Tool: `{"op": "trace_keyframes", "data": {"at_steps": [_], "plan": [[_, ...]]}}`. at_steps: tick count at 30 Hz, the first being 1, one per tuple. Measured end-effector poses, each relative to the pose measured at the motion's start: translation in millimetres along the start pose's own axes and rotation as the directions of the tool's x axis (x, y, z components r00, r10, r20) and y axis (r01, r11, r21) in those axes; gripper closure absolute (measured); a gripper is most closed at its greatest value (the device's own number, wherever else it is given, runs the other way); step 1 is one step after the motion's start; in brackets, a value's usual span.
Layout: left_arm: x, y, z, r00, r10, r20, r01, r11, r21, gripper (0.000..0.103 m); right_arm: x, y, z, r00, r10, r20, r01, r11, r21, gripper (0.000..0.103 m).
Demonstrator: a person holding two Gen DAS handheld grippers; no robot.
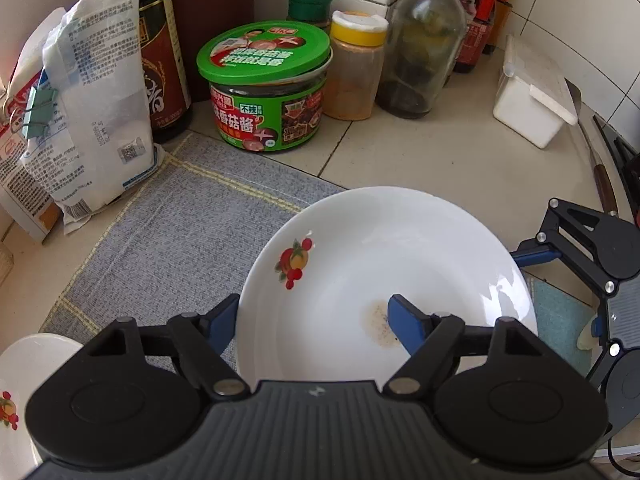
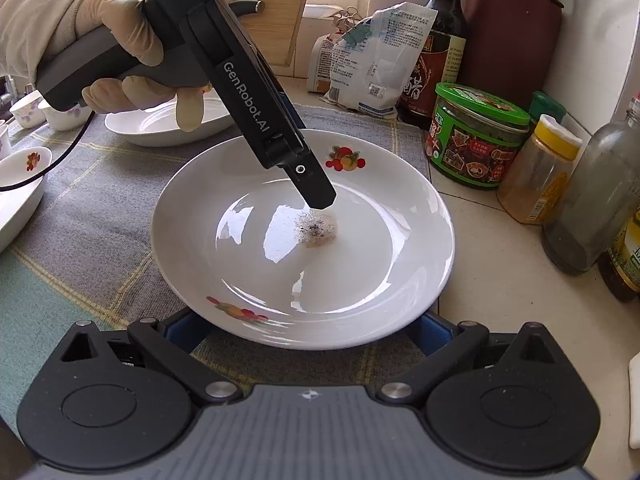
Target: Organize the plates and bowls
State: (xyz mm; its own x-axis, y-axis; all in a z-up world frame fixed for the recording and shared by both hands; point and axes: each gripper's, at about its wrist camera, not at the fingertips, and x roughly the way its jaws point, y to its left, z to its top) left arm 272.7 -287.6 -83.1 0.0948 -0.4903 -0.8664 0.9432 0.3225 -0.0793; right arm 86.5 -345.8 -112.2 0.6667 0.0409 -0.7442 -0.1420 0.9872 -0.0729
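A white plate with fruit prints [image 1: 384, 264] [image 2: 304, 240] lies on the grey cloth [image 1: 168, 232] [image 2: 88, 216], with a speckled stain at its middle [image 2: 318, 230]. My left gripper [image 1: 312, 324] is open: one blue finger is outside the plate's left rim, the other over the plate's inside by the stain. In the right wrist view its finger [image 2: 316, 192] reaches down to the stain. My right gripper [image 2: 304, 330] is open, its blue fingers low at the plate's near rim, partly hidden under it. It shows at the right in the left wrist view [image 1: 580, 256].
Another white plate [image 2: 160, 124] and small bowls [image 2: 24, 168] [image 2: 64, 116] lie at the left. A green-lidded jar [image 1: 268, 84] [image 2: 476, 136], spice shaker [image 1: 356, 64], glass bottle [image 1: 424, 40], soy bottle [image 1: 160, 60], bags [image 1: 92, 112] and a white box [image 1: 532, 92] line the back.
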Motion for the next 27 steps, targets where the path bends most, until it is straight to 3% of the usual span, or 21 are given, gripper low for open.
{"op": "trace_keyframes", "data": {"at_steps": [16,27], "plan": [[-30.9,-8.4,-8.7,0.996,0.065,0.056,-0.065,0.998,-0.018,0.02,-14.8,10.9,-4.3,1.0,-0.001,-0.009,0.001,1.0,0.03,0.0],[-87.5,-30.1,-28.8,0.985,0.102,0.14,-0.091,0.993,-0.079,0.019,-35.6,23.4,-8.4,1.0,-0.011,0.004,0.011,0.999,0.044,0.0]]}}
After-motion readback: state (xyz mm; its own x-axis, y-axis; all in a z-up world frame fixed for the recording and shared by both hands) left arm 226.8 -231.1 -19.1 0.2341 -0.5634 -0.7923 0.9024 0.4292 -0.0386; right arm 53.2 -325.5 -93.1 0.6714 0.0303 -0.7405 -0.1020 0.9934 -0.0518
